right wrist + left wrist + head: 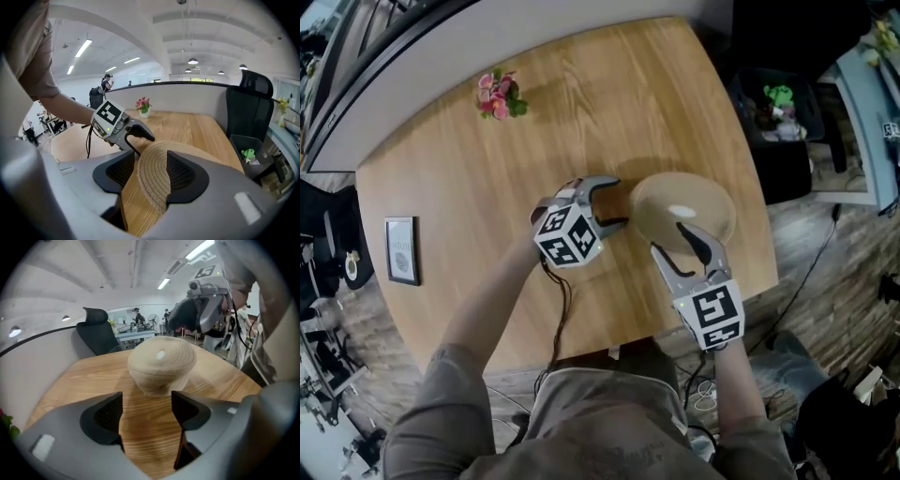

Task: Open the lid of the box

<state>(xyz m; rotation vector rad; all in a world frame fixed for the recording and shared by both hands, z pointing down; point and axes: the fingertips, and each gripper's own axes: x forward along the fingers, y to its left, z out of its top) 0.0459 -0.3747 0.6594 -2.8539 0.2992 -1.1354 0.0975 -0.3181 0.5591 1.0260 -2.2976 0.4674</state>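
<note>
The round, straw-coloured woven box (157, 383) stands on the pale wooden table (487, 169), towards the person's right, and its domed woven lid (682, 211) looks seated on it.

The right gripper (680, 251) has come in over the near edge. Its jaws stand wide with the lid's rim (152, 180) between them, a gap shows beside one pad, and nothing is clamped yet. The left gripper (614, 202) sits just beside the box on the other side. It too is spread wide and empty, with only bare tabletop between its jaws and the box just ahead of them (147, 411).

The chief risk is a shallow bite: if the right jaws close on only the thin, curved rim, the smooth weave may slip out as the lid is raised. The box also looks light. Unless the left gripper steadies its body, a lid that fits snugly could drag the whole box up or tip it — or push it across the table towards the near edge.

The pink flowers in a small pot (499, 96) and the small framed picture (401, 250) lie well apart, so they look safe from any slide.
</note>
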